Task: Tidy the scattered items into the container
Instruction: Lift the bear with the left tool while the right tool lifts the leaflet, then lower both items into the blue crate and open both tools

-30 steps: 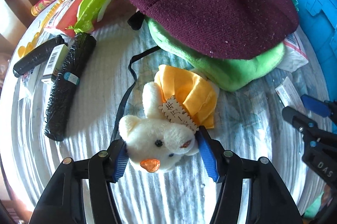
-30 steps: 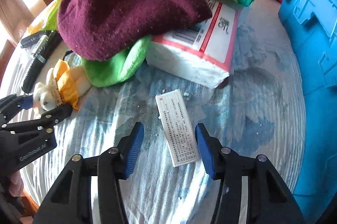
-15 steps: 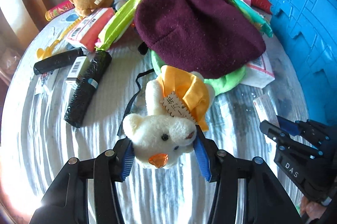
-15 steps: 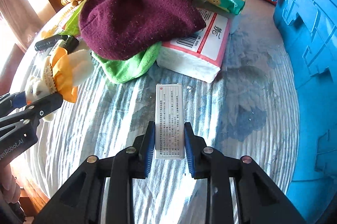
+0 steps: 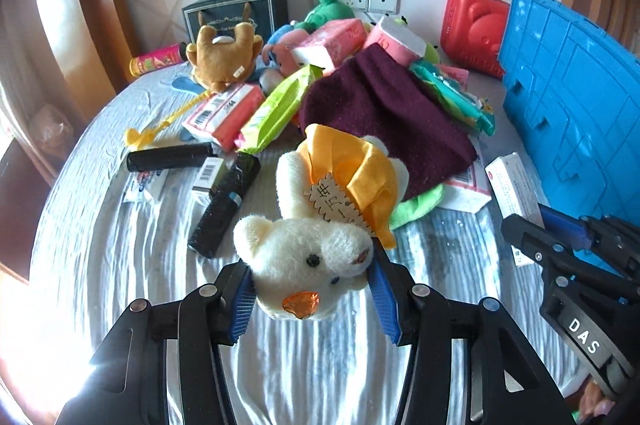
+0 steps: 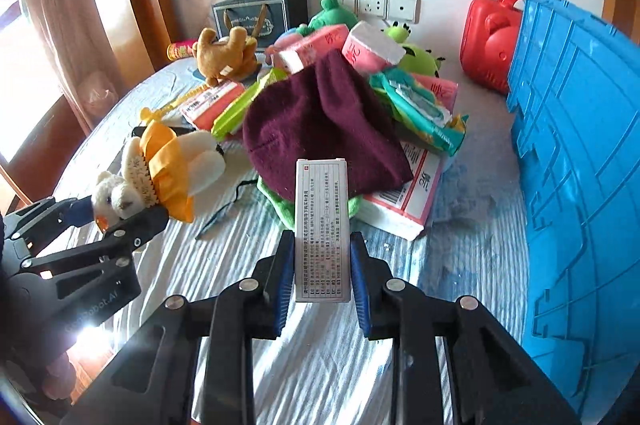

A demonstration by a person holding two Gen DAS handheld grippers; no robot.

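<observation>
My left gripper (image 5: 314, 299) is shut on the head of a white plush bear (image 5: 308, 265) in a yellow dress and holds it above the table; the bear also shows in the right wrist view (image 6: 156, 173). My right gripper (image 6: 322, 277) is shut on a flat white medicine box (image 6: 322, 225), lifted off the table; the box also shows in the left wrist view (image 5: 510, 185). The blue crate (image 6: 580, 165) stands at the right, and it shows in the left wrist view (image 5: 576, 105) too.
A pile lies mid-table: a maroon knit hat (image 6: 320, 121), tissue packs (image 6: 404, 201), a green wipes pack (image 5: 276, 109), a brown plush (image 5: 224, 53), black rolls (image 5: 224, 205). A red case (image 5: 472, 25) and a dark box (image 5: 236, 9) stand by the wall.
My right gripper closed on the medicine box and lifted it. My left gripper, holding the bear, rose and drew back from the pile.
</observation>
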